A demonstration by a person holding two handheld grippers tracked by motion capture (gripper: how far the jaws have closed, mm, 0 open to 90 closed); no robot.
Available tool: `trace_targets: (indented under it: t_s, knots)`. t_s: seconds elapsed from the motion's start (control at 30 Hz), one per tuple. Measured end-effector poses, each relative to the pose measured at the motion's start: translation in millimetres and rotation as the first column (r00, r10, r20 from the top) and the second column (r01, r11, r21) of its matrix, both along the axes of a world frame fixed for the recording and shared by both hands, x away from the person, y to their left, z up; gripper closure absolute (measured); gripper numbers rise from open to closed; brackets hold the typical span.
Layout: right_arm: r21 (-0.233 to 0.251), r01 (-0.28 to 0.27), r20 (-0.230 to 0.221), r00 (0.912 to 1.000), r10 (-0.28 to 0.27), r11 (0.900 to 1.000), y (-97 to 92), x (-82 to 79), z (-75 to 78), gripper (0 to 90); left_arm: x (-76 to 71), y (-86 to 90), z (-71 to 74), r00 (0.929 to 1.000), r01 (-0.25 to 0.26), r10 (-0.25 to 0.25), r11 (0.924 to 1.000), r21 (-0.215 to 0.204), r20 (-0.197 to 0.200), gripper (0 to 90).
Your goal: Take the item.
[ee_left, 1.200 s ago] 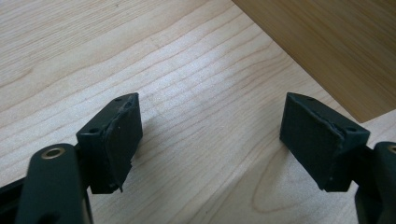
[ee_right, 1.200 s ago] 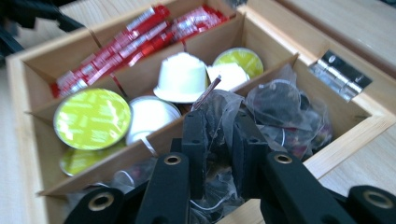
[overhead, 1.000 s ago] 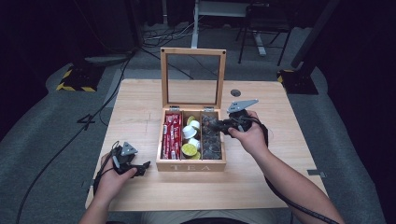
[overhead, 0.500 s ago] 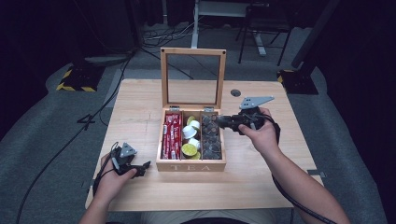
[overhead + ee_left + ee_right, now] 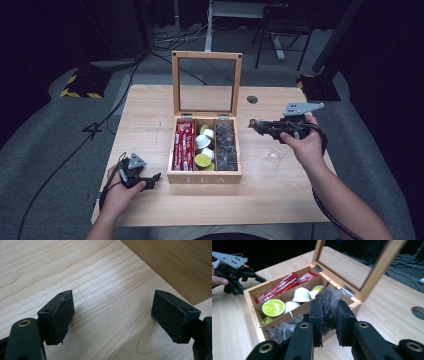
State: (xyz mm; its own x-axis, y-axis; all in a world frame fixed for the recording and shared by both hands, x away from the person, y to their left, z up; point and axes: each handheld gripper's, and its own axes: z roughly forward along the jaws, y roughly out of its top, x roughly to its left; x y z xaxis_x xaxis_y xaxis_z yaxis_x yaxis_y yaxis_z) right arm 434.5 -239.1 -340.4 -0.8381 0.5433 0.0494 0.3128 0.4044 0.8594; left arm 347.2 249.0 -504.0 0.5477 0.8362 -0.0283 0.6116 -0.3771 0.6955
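An open wooden tea box stands mid-table with its glass lid upright. It holds red sachets on the left, white and green capsules in the middle and clear dark-filled packets on the right. My right gripper hangs just right of the box, above the table, shut on one clear packet. My left gripper rests on the table at the box's front left corner. Its jaws stand open with bare wood between them.
A small clear cup-like thing sits on the table under my right hand. A round cable hole lies behind the box at the right. Grey floor with cables and stands surrounds the table.
My right gripper has moved right and up, off the box's right compartment, with the clear packet in it. The left gripper has stayed in place.
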Motion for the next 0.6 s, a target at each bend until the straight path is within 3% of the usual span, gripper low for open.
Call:
trace_targets:
  t_s: [0.6]
  knots:
    - [-0.027,0.113,0.003,0.9936,-0.113,0.9932,-48.3,-6.5,-0.7,77.5,-0.9,1.3,0.0,1.0000,0.001,-0.001,1.0000,0.003,0.002,19.1]
